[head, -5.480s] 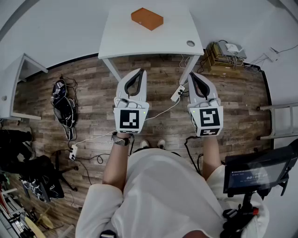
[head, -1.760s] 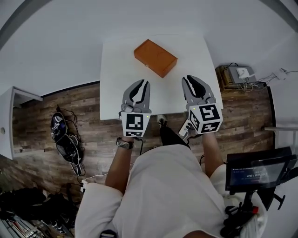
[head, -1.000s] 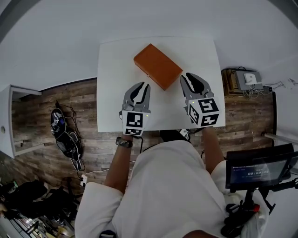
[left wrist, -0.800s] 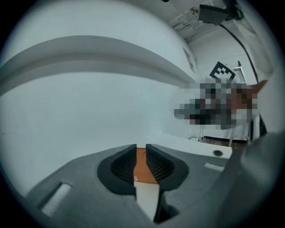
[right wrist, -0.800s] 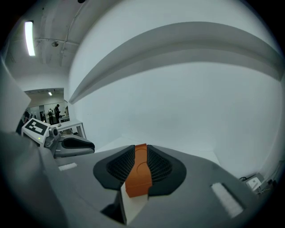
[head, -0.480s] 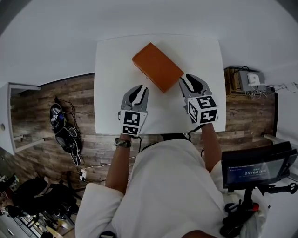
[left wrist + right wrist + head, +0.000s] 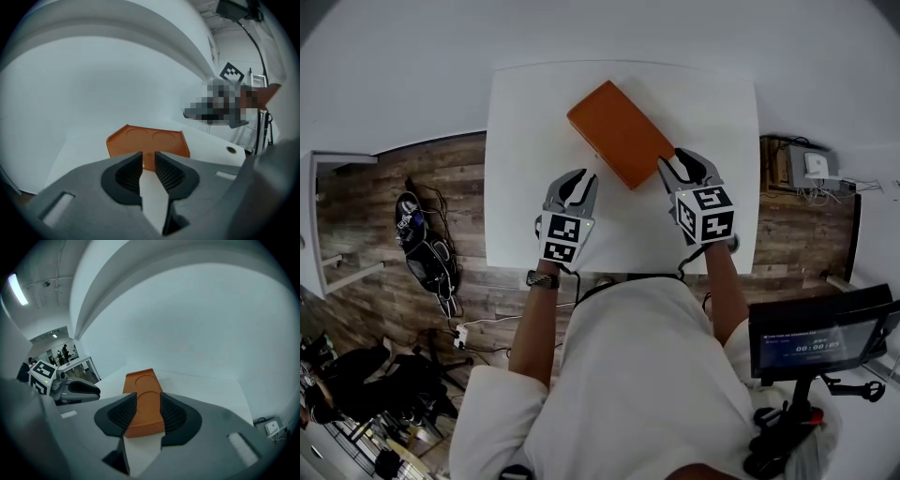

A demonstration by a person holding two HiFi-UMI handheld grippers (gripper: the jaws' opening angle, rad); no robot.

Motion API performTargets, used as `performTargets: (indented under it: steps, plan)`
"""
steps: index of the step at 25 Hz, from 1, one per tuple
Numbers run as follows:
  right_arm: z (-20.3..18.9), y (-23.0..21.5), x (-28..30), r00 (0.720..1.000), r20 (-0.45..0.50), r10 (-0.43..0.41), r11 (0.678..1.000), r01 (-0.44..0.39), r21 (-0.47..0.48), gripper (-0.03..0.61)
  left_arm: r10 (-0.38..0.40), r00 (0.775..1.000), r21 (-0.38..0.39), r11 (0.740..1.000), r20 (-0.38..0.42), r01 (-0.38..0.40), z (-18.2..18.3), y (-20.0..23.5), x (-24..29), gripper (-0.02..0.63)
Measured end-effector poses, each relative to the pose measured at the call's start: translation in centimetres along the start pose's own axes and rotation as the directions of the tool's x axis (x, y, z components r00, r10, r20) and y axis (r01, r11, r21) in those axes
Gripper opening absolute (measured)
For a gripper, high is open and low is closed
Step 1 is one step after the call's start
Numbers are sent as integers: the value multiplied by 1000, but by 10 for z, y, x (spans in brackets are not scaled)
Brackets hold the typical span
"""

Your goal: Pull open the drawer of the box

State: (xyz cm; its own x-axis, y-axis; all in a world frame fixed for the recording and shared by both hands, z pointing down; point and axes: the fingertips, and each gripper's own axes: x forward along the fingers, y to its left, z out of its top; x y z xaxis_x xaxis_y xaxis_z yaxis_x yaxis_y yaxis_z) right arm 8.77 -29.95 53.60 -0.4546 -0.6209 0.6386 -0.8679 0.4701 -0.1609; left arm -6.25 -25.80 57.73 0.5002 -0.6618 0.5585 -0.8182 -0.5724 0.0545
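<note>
**A:** Is there any writing to read?

**B:** Nothing legible. The marker cubes (image 7: 562,238) on the two grippers show black-and-white square patterns, not letters. The screen (image 7: 811,342) at the lower right shows pale digits that are too small to read. The top of the orange box (image 7: 619,131) has two shallow round recesses.

**A:** Where does the box sit?

**B:** It lies slantwise on the white desk (image 7: 516,141), in the far half and about midway between the left and right edges. One end points toward the far edge and the other toward the near right corner.

**A:** And the claws?

**B:** The left gripper (image 7: 578,180) is released. Its jaws stand a narrow gap apart with only bare desktop between them. It hangs over the desk's near half, apart from the box's long side. The right gripper (image 7: 675,161) is released too, and its jaws have just been opening. The box's near end shows in the gap beyond the pads, which do not press on it, and the tips are just beside that end.

**A:** What changed?

**B:** Half a second ago both grippers sat further back from the box. In the earliest frame they hung over the wooden floor (image 7: 412,178), with the desk well ahead and the box near its far edge.
</note>
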Motion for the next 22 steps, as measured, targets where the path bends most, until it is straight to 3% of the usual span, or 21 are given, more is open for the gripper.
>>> performTargets:
  steps: [5, 15, 22]
  plan:
    - [-14, -3, 11, 999, -45, 2, 1000, -2, 4, 160, -14, 999, -20, 1000, -47, 14, -17, 6, 14, 75]
    - [-37, -9, 11, 994, -110, -4, 1000, 3, -7, 161, -51, 992, 22, 998, -117, 54, -38, -1, 25, 75]
    - [-44, -10, 12, 990, -143, 3, 1000, -2, 8, 160, -81, 984, 114, 988, -159, 100, -42, -6, 29, 97]
